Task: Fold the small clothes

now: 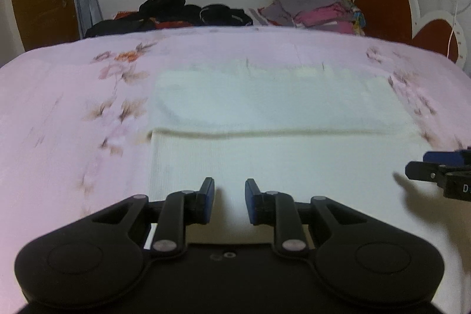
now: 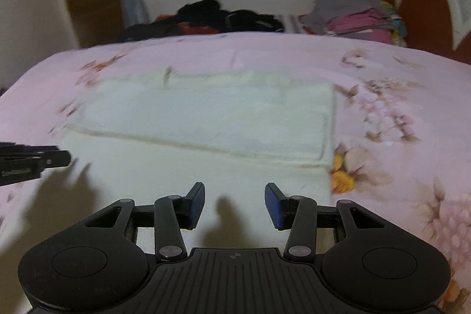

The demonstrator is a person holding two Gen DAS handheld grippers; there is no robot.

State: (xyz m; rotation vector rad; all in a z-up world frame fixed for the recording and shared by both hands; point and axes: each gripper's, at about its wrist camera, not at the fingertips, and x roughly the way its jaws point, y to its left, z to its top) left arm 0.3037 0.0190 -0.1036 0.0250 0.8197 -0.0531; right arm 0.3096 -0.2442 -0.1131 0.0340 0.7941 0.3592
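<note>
1. A white cloth [image 1: 279,114] is lying flat in the middle of a pink floral bedspread [image 1: 59,108], already doubled once: a folded upper layer is ending in a straight edge that is running across the cloth.

2. The left gripper [image 1: 229,203] is hovering over the near part of the cloth, jaws apart with a narrow gap, grasping nothing.

3. The right gripper [image 2: 235,205] is hovering beside it over the same near part, jaws wider apart, also released and empty. Each gripper is showing at the edge of the other's view.

4. Judging from this, the step in hand is taking hold for the next fold. To do it well, both grippers should be coming down on matching corners, pinching every layer together.

5. The two hands should be lifting evenly and carrying the edge across level, so the sides are lining up squarely.

6. Piles of dark clothes [image 1: 176,13] and folded clothes [image 1: 318,11] are sitting at the far side of the bed, well apart from the cloth.
</note>
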